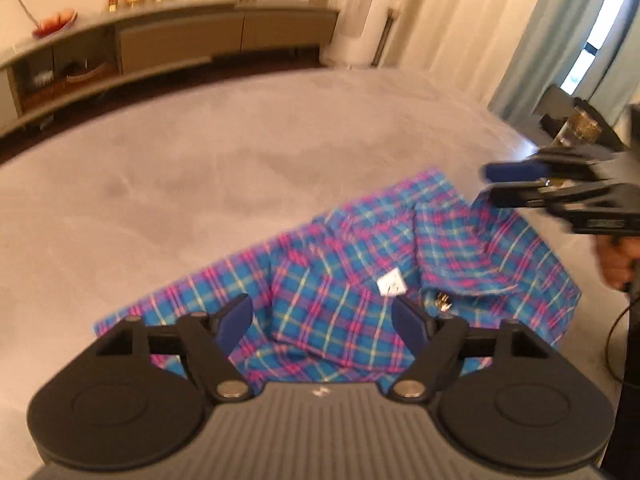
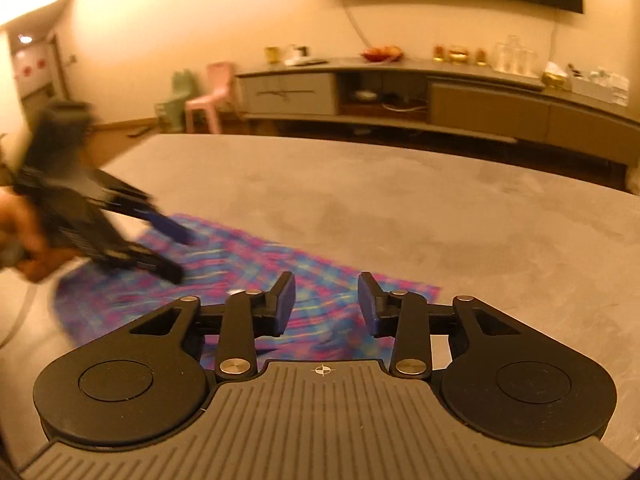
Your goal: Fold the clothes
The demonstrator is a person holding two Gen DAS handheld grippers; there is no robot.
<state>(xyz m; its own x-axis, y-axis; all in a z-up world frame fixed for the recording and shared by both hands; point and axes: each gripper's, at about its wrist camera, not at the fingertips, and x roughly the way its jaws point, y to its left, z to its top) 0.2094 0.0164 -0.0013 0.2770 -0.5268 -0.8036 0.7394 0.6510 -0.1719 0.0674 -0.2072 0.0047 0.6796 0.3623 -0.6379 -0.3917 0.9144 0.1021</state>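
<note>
Grey table [image 1: 200, 184] bears a rumpled blue-pink plaid shirt [image 1: 344, 280]; each hand-held gripper [image 1: 322, 320] [image 2: 326, 306] hovers spread, empty.

Blue, pink and yellow plaid shirt [image 1: 340, 280] on grey table [image 1: 200, 184]; black tools with blue fingers [image 1: 236, 320].

My left gripper [image 1: 322, 318] and right gripper [image 2: 327, 304] match: black linkage arms, silver pivot screws, blue-padded jaws, ribbed grey bodies marked with small white crosshairs at center.

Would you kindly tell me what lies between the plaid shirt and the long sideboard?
Only bare grey surface separates the plaid shirt from the sideboard, in both wrist views.
</note>
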